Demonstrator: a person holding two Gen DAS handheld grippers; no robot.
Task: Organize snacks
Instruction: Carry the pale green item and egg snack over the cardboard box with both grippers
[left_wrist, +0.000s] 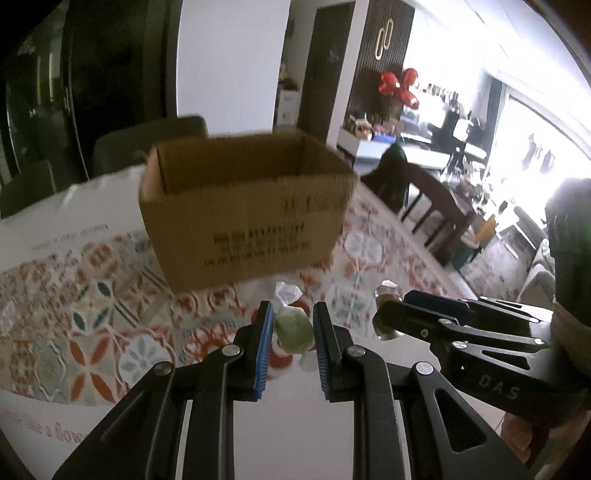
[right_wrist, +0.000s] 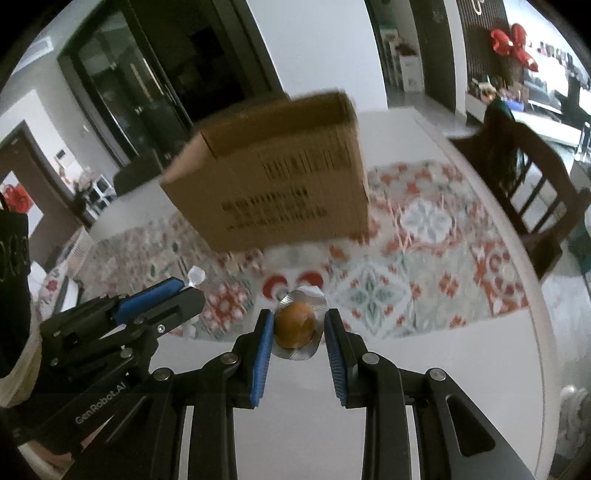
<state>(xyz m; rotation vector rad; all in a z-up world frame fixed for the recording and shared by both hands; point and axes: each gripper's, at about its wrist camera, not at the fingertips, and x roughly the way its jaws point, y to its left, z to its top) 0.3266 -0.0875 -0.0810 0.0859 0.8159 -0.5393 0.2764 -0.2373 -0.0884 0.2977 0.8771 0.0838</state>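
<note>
An open cardboard box (left_wrist: 243, 210) stands on the patterned tablecloth (left_wrist: 92, 295); it also shows in the right wrist view (right_wrist: 273, 177). My left gripper (left_wrist: 292, 328) is shut on a green snack in clear wrapping (left_wrist: 293, 328), held in front of the box. My right gripper (right_wrist: 298, 326) is shut on an orange-brown snack in a silver-edged wrapper (right_wrist: 295, 323). The right gripper also shows in the left wrist view (left_wrist: 391, 314), just right of the left one. The left gripper shows at the left of the right wrist view (right_wrist: 173, 291).
The round white table's edge (right_wrist: 546, 332) curves along the right. A dark wooden chair (right_wrist: 524, 177) stands beyond that edge. A dark chair back (left_wrist: 147, 144) rises behind the box. A dark glass cabinet (right_wrist: 147, 81) stands farther back.
</note>
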